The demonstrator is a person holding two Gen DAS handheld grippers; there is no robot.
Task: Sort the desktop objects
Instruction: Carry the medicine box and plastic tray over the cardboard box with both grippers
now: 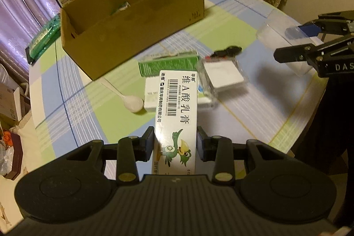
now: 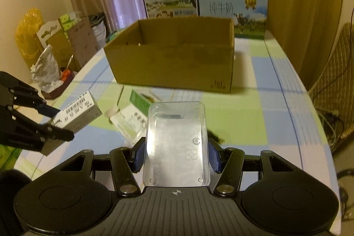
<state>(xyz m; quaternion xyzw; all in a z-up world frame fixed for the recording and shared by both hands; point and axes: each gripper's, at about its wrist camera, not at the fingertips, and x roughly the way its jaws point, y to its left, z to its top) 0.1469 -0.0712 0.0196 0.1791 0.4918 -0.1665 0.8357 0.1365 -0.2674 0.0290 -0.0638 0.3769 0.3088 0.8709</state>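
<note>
1. Presently, both tools are loaded. The left gripper (image 1: 175,143) is clamped on a white ointment carton (image 1: 177,107) that runs up the lower centre of its frame, one pad on each long side. The right gripper (image 2: 176,155) is clamped on a clear plastic case (image 2: 177,145), lower centre of its own view.

2. The cardboard box (image 1: 132,21), presumably the destination, sits upper centre in both views. Its interior looks nearly bare: one small item shows against the far wall, too blurred to identify.

3. Judged progress: early. Neither held item has reached the box; both are raised above the table (image 1: 243,116).

4. Outstanding on the table, mid-frame in the left view just beyond the carton's far end: a green carton (image 1: 168,63), a white box (image 1: 151,96), a clear case with a white insert (image 1: 223,76), a white spoon (image 1: 130,101) and a small black item (image 1: 227,51).

5. The cardboard box lies ahead of both grippers, well apart from either load.
</note>
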